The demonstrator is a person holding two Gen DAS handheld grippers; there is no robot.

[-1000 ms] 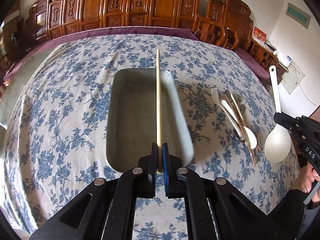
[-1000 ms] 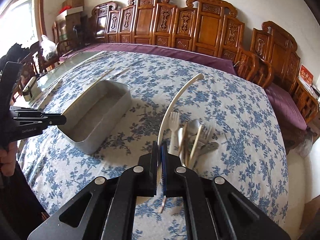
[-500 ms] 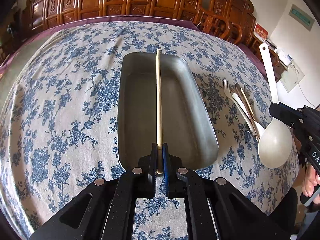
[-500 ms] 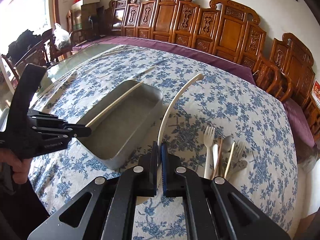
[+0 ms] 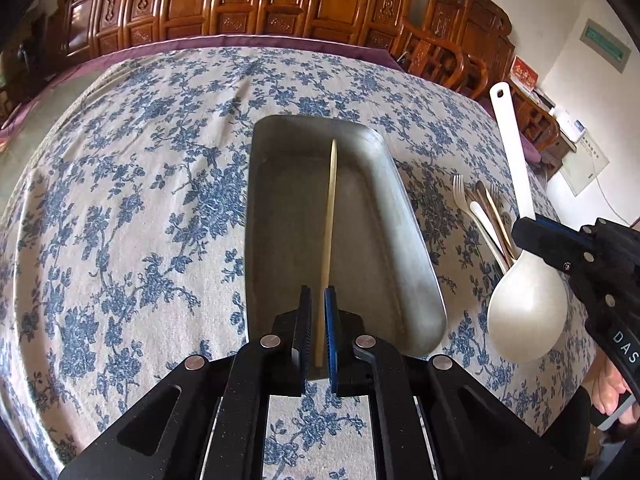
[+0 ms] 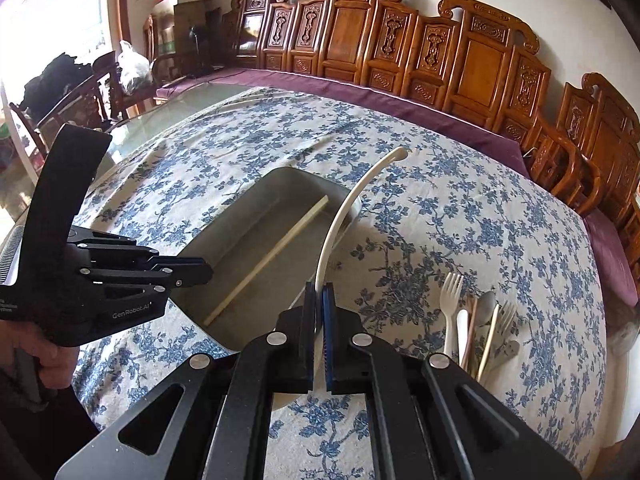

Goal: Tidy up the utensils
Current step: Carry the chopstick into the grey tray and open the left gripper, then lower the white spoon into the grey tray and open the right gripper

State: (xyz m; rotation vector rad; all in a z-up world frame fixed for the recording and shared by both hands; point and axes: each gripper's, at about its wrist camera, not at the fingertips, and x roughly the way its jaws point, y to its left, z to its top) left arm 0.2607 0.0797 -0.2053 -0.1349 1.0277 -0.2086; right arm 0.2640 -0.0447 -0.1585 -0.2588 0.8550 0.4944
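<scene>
A grey metal tray (image 5: 404, 216) (image 6: 240, 216) sits mid-table. A pale wooden chopstick (image 5: 329, 220) (image 6: 272, 256) lies lengthwise inside it. My left gripper (image 5: 317, 304) hangs above the tray's near end, jaws slightly apart, the chopstick free below; it shows at left in the right wrist view (image 6: 200, 270). My right gripper (image 6: 318, 300) is shut on the handle of a large white rice spoon (image 5: 524, 312) (image 6: 344, 208), held in the air just right of the tray. A pile of forks, spoons and chopsticks (image 5: 484, 216) (image 6: 476, 328) lies on the cloth to the right.
The table wears a blue-flowered cloth (image 5: 132, 200) with a purple edge (image 6: 360, 88). Carved wooden chairs (image 5: 280, 0) line the far side and the right. A glass tabletop (image 6: 152, 128) shows at far left.
My left gripper's jaws parted and the chopstick dropped to lie in the tray. The right gripper brought the rice spoon closer to the tray's right side.
</scene>
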